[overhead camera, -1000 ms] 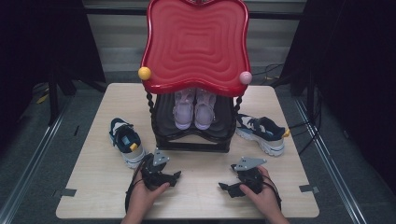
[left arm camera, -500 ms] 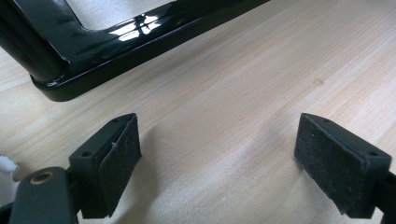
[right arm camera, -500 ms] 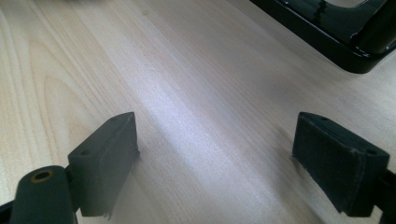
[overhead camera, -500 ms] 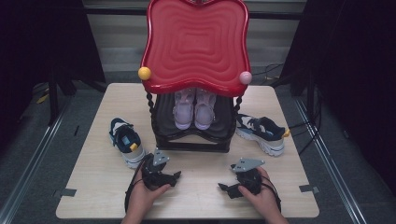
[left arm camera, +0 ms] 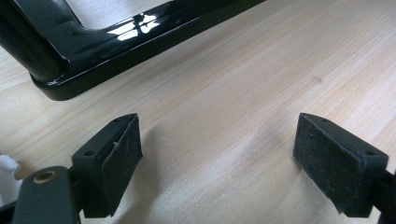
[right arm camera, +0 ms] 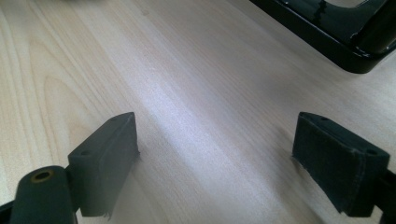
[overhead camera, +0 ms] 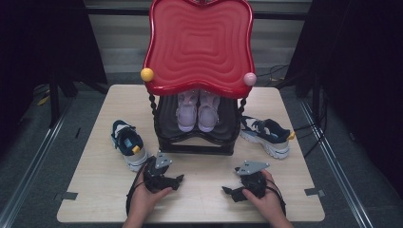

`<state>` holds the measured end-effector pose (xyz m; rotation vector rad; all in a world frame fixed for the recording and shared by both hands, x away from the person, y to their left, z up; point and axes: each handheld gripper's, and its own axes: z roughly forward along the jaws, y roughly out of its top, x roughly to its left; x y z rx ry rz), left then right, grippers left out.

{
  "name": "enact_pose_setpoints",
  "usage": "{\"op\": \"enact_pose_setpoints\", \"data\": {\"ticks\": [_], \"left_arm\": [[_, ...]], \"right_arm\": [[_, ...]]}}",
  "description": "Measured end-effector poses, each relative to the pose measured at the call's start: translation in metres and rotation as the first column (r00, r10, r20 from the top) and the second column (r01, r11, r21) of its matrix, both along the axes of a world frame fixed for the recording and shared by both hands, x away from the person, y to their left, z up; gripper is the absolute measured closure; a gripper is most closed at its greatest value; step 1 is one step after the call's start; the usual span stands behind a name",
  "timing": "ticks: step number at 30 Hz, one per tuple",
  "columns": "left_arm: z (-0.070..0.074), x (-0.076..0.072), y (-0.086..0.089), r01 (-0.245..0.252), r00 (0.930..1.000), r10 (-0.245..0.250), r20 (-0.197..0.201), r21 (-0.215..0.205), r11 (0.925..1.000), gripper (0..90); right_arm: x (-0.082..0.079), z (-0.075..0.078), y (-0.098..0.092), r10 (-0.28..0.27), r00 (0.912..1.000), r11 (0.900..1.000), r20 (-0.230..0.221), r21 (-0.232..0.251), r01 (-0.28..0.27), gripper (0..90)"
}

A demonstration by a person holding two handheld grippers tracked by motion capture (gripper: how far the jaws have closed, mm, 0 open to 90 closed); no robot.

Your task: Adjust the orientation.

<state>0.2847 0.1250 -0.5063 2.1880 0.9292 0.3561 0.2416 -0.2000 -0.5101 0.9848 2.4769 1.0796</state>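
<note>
A red wavy-topped rack (overhead camera: 199, 45) stands on the wooden table (overhead camera: 95, 175), lilac shoes (overhead camera: 197, 110) tucked on its black shelf.

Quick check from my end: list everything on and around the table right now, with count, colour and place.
Shoe rack: one, black frame with red wavy top, back middle of table.
Knobs: two, yellow and pink, at the top's front corners.
Pale pink shoes: one pair, on the rack's shelf.
Navy sneakers: two, one left of rack, one right of rack.
Table: one, light wood.
Left gripper: black, open, resting on table in hand.
Right gripper: black, open, resting on table in hand.
</note>
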Motion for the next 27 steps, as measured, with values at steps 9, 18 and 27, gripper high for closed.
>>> {"op": "enact_pose_setpoints", "data": {"ticks": [9, 18, 27], "left_arm": [[0.008, -0.002, 0.002, 0.017, 0.9995, -0.017, -0.025, 0.003, 0.9998, 15.3], [0.026, -0.004, 0.007, 0.064, 0.9938, -0.062, -0.092, 0.011, 0.9979, 15.2], [0.042, -0.005, 0.013, 0.082, 0.9918, -0.083, -0.097, -0.007, 0.9966, 15.3]], "right_arm": [[0.0, 0.0, 0.0, 0.0, 1.0, 1.0, 0.0, 0.0, 0.0, 13.7], [0.0, 0.0, 0.0, 0.001, 1.0, 1.0, 0.001, 0.0, -0.001, 13.7], [0.0, 0.0, 0.0, 0.004, 1.0, 1.0, -0.001, 0.001, -0.004, 13.6]]}}
